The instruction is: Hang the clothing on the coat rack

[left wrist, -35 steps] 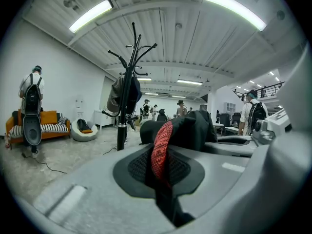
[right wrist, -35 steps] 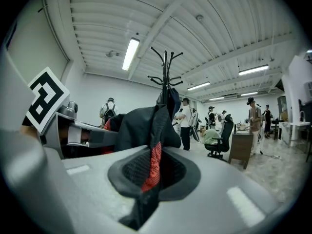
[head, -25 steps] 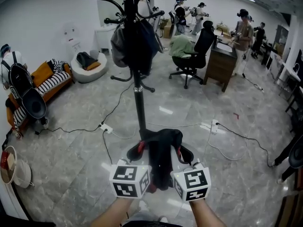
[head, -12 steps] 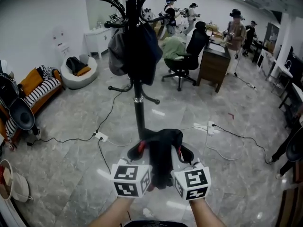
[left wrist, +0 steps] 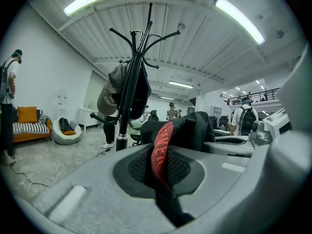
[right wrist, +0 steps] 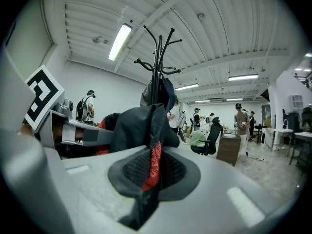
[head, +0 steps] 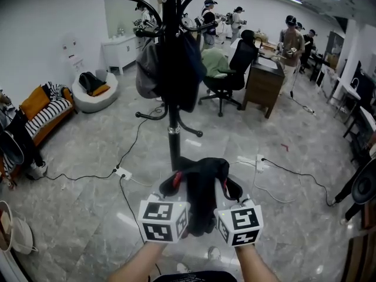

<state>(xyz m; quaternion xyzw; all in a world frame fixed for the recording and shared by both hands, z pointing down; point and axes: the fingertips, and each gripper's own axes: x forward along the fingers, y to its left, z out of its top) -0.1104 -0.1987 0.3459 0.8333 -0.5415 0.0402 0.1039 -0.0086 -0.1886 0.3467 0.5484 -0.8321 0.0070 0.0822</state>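
A black garment with red trim [head: 200, 190] hangs between my two grippers in the head view. My left gripper [head: 171, 188] is shut on its left edge, the red-trimmed cloth [left wrist: 162, 152] pinched between the jaws. My right gripper [head: 230, 191] is shut on the right edge, with the garment [right wrist: 148, 145] bunched over the jaws. The black coat rack [head: 171, 69] stands straight ahead, its pole just beyond the garment. A dark coat [head: 176, 69] and a grey cap [head: 147, 69] hang on it. Bare hooks [left wrist: 146, 35] curve out at the top.
Cables [head: 126, 178] and power strips [head: 258, 164] lie on the marble floor round the rack's base. A striped sofa [head: 44, 113] and a beanbag [head: 91, 90] stand at the left. Right of the rack are an office chair [head: 232, 69], a wooden desk [head: 264, 81] and several people [head: 291, 46].
The head view has tilted up and drawn closer to the rack; the rack's top hooks show more fully. Both grippers keep their hold on the garment.
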